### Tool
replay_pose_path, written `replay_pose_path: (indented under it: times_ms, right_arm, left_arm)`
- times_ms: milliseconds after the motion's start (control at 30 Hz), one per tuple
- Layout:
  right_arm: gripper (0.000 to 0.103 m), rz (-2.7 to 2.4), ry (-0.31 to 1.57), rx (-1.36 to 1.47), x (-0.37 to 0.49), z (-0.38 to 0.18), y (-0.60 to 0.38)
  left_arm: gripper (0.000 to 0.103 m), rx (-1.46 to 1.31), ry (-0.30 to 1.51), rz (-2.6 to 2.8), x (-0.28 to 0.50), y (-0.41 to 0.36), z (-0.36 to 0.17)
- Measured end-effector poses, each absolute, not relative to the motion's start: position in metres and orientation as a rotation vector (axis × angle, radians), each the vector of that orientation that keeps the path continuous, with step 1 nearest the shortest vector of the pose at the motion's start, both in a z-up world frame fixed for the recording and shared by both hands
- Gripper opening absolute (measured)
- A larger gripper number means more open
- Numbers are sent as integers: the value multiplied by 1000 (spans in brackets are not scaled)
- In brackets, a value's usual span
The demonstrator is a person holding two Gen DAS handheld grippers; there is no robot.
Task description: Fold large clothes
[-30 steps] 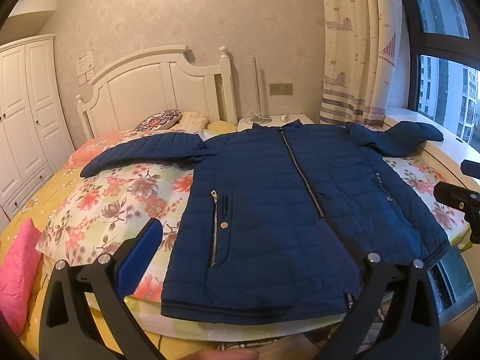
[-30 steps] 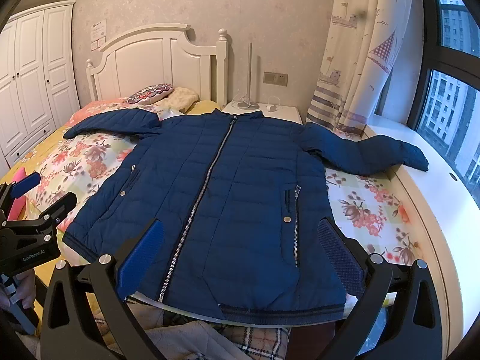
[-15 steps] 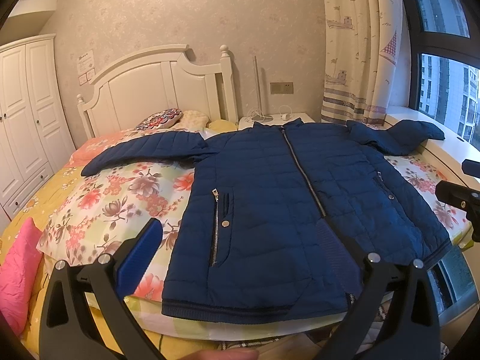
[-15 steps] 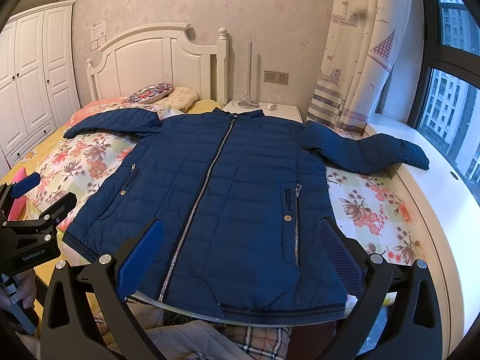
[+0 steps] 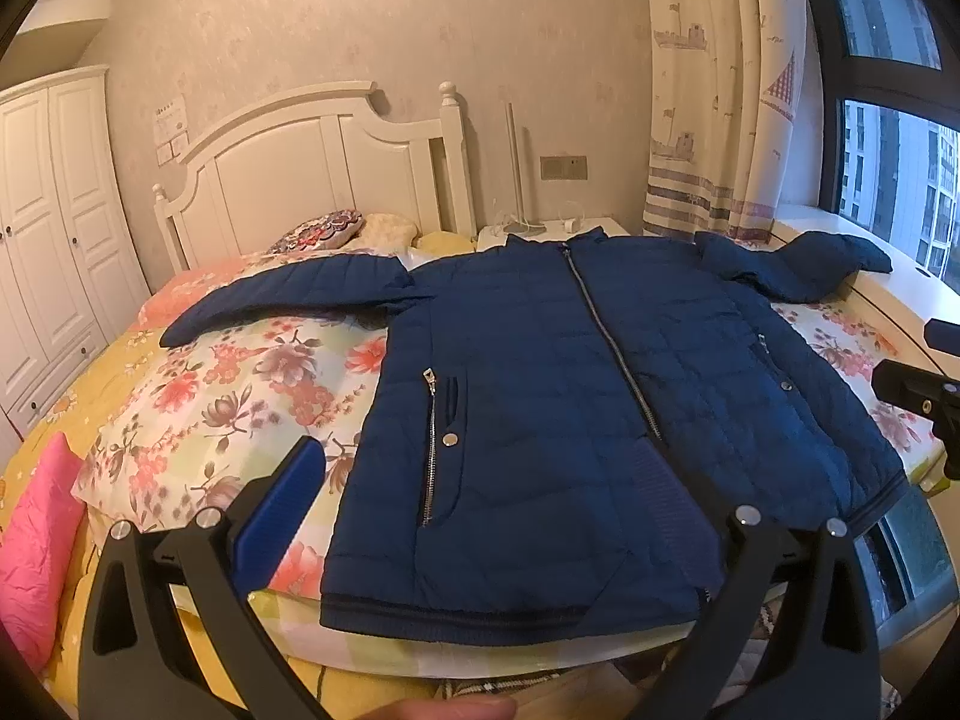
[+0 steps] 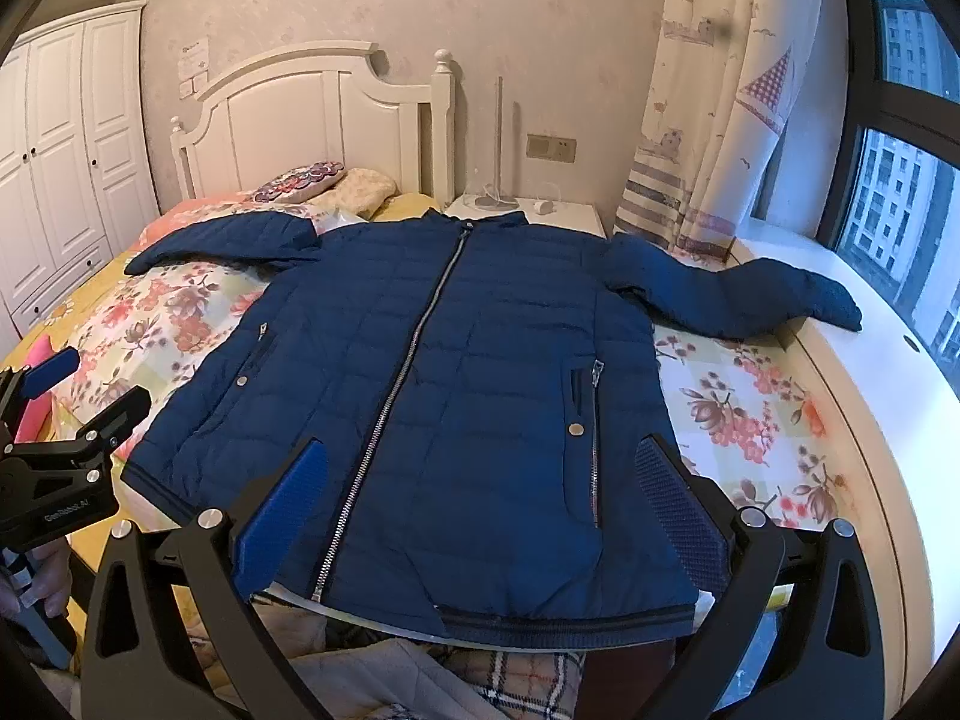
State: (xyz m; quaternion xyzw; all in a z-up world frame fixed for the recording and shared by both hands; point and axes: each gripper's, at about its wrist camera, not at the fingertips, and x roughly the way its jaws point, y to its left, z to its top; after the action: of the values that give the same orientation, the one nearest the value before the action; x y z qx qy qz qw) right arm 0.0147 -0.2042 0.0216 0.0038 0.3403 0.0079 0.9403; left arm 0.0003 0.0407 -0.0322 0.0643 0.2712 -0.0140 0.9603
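The left hand-held gripper [image 5: 480, 516] hangs over the near edge of the bed with its jaws spread wide and nothing between them; its blue-padded left finger [image 5: 277, 513] sits above the floral quilt [image 5: 240, 384], while the right finger overlaps the lower front of the jacket in the view, and whether it touches the cloth cannot be told. The right hand-held gripper [image 6: 480, 510] is likewise wide apart and empty, both blue pads [image 6: 282, 510] framing the jacket's hem near the bottom of the zipper [image 6: 414, 360]. In the right wrist view the left tool appears at the left edge, gripped by a hand [image 6: 36, 576]; in the left wrist view part of the right tool shows at the right edge. The navy quilted jacket [image 5: 570, 408] lies flat and face up on the bed, zipped closed, collar toward the white headboard [image 5: 312, 174], hem at the near edge of the mattress. Both sleeves are stretched out sideways: one lies across the quilt toward the wardrobe [image 5: 48, 228] side, the other reaches onto the white window ledge [image 6: 840, 372]. Small pillows [image 5: 336, 225] rest by the headboard, a pink cushion [image 5: 36, 546] lies at the bed's left edge, and a patterned curtain [image 5: 714, 90] hangs beside the window.
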Motion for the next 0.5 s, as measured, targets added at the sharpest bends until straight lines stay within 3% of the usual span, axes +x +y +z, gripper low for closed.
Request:
replay_pose_path:
  times_ms: [300,500]
  right_arm:
    - [99,-27,763,76,45,-9,-232]
    - [99,-126,811,101,92,-38,-279]
  left_arm:
    - [101,155,632,-35,31,24,-47]
    - [101,172,765,-86,112,15,-65]
